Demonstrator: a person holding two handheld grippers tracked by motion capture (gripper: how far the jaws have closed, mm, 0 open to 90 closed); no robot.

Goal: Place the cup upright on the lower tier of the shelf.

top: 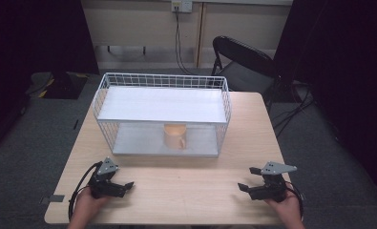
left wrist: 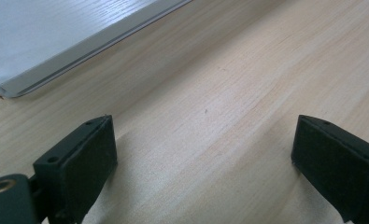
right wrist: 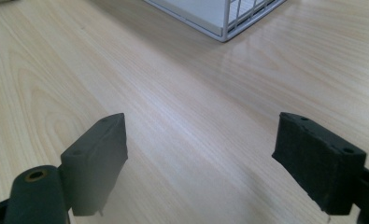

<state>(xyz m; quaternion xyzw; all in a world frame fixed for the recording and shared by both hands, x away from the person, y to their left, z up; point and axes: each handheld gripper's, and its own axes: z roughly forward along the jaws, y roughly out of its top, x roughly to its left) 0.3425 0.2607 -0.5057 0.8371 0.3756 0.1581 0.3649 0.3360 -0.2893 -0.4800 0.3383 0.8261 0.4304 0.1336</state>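
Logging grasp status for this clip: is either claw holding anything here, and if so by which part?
Nothing is held. The left claw and the right claw are both open over bare table; the cup sits untouched on the wire rack's lower shelf.

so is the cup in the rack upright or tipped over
Upright. In the high view the cup stands on the lower shelf of the white wire rack, its round rim facing up and its handle on the side.
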